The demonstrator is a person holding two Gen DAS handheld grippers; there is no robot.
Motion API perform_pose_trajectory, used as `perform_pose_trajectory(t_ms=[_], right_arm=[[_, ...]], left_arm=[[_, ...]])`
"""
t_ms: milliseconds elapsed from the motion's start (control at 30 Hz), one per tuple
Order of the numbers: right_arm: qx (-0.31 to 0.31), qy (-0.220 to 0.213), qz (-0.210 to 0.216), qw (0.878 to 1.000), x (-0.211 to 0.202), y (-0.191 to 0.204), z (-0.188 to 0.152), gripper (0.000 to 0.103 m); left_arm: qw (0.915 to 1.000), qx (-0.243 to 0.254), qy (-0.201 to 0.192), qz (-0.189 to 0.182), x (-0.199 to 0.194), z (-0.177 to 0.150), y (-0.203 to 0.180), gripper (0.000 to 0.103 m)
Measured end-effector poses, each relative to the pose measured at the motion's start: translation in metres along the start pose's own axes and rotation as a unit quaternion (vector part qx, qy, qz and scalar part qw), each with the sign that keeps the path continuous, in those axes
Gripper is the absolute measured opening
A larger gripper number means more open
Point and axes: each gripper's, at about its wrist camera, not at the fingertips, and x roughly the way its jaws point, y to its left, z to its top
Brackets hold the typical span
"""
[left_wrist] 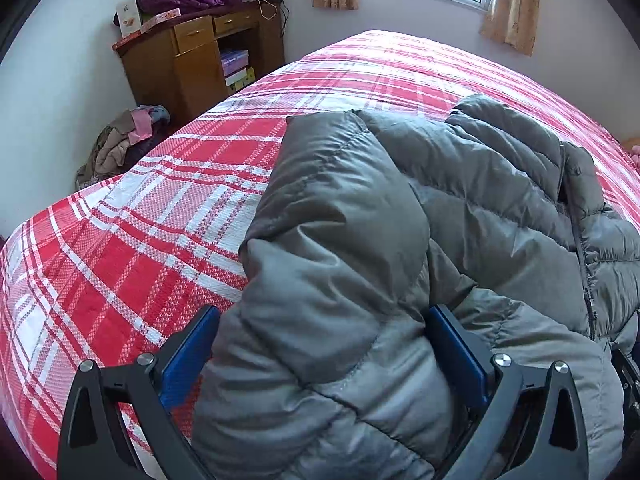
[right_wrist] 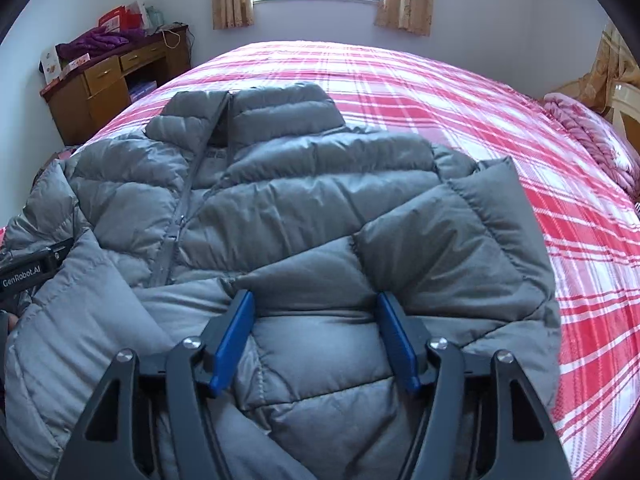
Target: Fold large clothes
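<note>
Jacket (right_wrist: 304, 208): grey quilted puffer, lying front-up on the bed (right_wrist: 460, 92) with its red-and-white plaid cover, collar toward the window, zip running down the middle.

Progress, as judged from both views: early to middle of the fold. Both sleeves look brought in over the body. The sleeve on my left (left_wrist: 340, 208) lies along the jacket's edge and runs down between my fingers; the one on my right (right_wrist: 472, 232) lies slantwise across the chest with its cuff near the shoulder. Body not yet doubled over; hem end hidden under my claws. Left to do, I think: fold the body hem-to-collar, then press it flat, since the padding will spring back.

Left claw (left_wrist: 324, 344): blue pads spread wide, with the bulky sleeve filling the gap between them. Touching on both sides, but I see no real squeeze, so I log it as spread.

Right claw (right_wrist: 316, 336): spread, pads resting on the lower front panel, nothing pinched.

Containers: wooden cabinet (left_wrist: 188, 64) against the far wall, well apart from the bed. Its open compartment holds stacked boxes (left_wrist: 238, 70); on top sit a purple garment and some cartons. Drawers closed, contents unknown.
</note>
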Motion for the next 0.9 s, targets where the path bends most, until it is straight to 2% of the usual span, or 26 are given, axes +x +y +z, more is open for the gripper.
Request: perform_pose_trajectory(t_ms=[100, 900], right_arm=[[0.010, 0.002, 0.009, 1.000, 0.0016, -0.0042, -0.0010, 0.066], [0.008, -0.005, 0.004, 1.000, 0.0080, -0.0029, -0.0014, 0.069]], left_arm=[[1.0000, -0.001, 0.000, 0.000, 0.0016, -0.0012, 0.0010, 0.102], [0.9999, 0.006, -0.001, 0.009, 0.0007, 0.0006, -0.0041, 0.102]])
